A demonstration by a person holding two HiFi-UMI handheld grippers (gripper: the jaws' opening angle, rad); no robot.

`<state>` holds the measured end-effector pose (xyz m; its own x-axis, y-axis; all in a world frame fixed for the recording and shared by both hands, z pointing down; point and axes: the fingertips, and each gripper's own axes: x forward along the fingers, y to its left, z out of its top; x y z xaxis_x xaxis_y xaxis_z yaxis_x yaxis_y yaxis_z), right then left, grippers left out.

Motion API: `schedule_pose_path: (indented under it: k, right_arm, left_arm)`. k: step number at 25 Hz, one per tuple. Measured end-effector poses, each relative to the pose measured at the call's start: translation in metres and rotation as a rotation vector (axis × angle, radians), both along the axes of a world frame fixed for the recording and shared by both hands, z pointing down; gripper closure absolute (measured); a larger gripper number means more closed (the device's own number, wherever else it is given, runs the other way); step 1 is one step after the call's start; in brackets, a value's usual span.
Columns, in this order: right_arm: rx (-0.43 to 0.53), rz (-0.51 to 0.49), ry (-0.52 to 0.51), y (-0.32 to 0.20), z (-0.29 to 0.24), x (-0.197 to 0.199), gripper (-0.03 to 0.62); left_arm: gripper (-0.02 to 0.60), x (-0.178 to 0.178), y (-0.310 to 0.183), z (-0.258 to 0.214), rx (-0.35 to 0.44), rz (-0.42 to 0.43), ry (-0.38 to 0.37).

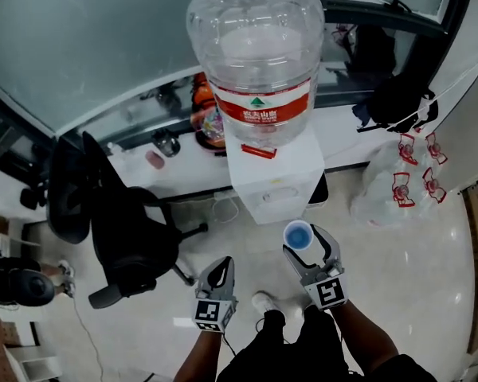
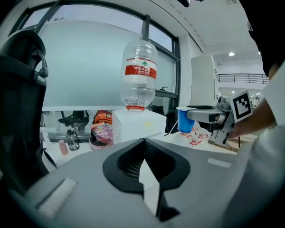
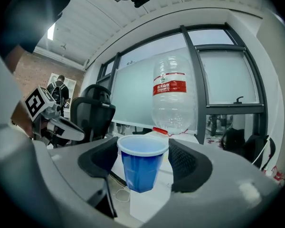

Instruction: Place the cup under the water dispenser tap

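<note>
The cup (image 1: 297, 235) is already gripped by the right tongs (image 3: 142, 148). Their jaws stand wide and press on its two sides just under the rim. It is carried upright in the air, just in front of the white water dispenser (image 1: 275, 177). The placing itself is judged as not yet done: the cup must be brought in under the tap, set down and released. The tap cannot be made out in any view. The left tongs (image 2: 143, 148) are closed together with nothing between them, apart from the cup.

The cup is of thin blue plastic, tapered, with a white rolled rim and a faceted lower part; it looks empty. The pads of the tongs are dark and finely ribbed. The dispenser is a plain, smooth white box. On it a clear ribbed bottle (image 1: 259, 46) with a red label is seated neck-down in a red collar.
</note>
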<state>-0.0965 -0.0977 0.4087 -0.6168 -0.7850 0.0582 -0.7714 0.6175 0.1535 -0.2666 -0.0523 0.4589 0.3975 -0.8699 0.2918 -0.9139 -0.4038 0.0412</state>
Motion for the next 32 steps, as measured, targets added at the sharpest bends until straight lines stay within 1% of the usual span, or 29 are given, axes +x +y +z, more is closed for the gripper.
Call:
schedule_pose_path:
  k: [3,6,8,9,10,12,13,16,17,20,23,27,32]
  right_arm:
    - [-0.028,0.008,0.026,-0.006,0.027,0.014,0.263]
    - [-0.042,0.003,0.038,-0.018,0.053,0.019,0.263]
    - [-0.049,0.001,0.037,-0.027,0.069,0.022,0.263]
    - [-0.045,0.002,0.024,-0.032,0.076,0.023,0.263]
    - [-0.031,0.009,-0.011,-0.038,0.079,0.023,0.263]
    - [0.003,0.034,-0.11,-0.051,0.084,0.025,0.263]
    - [0.011,0.042,-0.139,-0.057,0.09,0.026,0.263]
    - [0.005,0.051,-0.151,-0.07,0.119,0.03,0.263]
    - [0.001,0.053,-0.147,-0.073,0.13,0.031,0.263]
    - [-0.004,0.051,-0.124,-0.084,0.167,0.03,0.263]
    - [-0.001,0.062,-0.124,-0.095,0.198,0.028,0.263]
    - [-0.005,0.095,-0.125,-0.11,0.235,0.03,0.263]
    - [-0.012,0.139,-0.135,-0.131,0.273,0.031,0.263]
  left_arm:
    - [0.566,0.015,-0.008,0.02,-0.01,0.01,0.008]
    - [0.566,0.024,-0.022,0.041,-0.006,0.011,0.01]
    - [0.565,0.033,-0.03,0.058,-0.025,0.016,0.011]
    - [0.565,0.038,-0.033,0.069,-0.042,0.021,0.012]
    - [0.566,0.042,-0.037,0.078,-0.054,0.026,0.013]
    - [0.566,0.05,-0.046,0.094,-0.056,0.034,0.011]
    - [0.566,0.053,-0.051,0.101,-0.055,0.035,0.008]
    - [0.566,0.06,-0.067,0.115,-0.065,0.015,-0.01]
    - [0.566,0.061,-0.072,0.121,-0.053,0.005,-0.007]
    - [0.566,0.058,-0.092,0.142,0.037,-0.027,0.025]
    - [0.566,0.055,-0.108,0.166,0.09,-0.054,0.031]
    - [0.566,0.057,-0.122,0.197,0.116,-0.057,0.018]
    - [0.566,0.064,-0.13,0.225,0.132,-0.027,0.003]
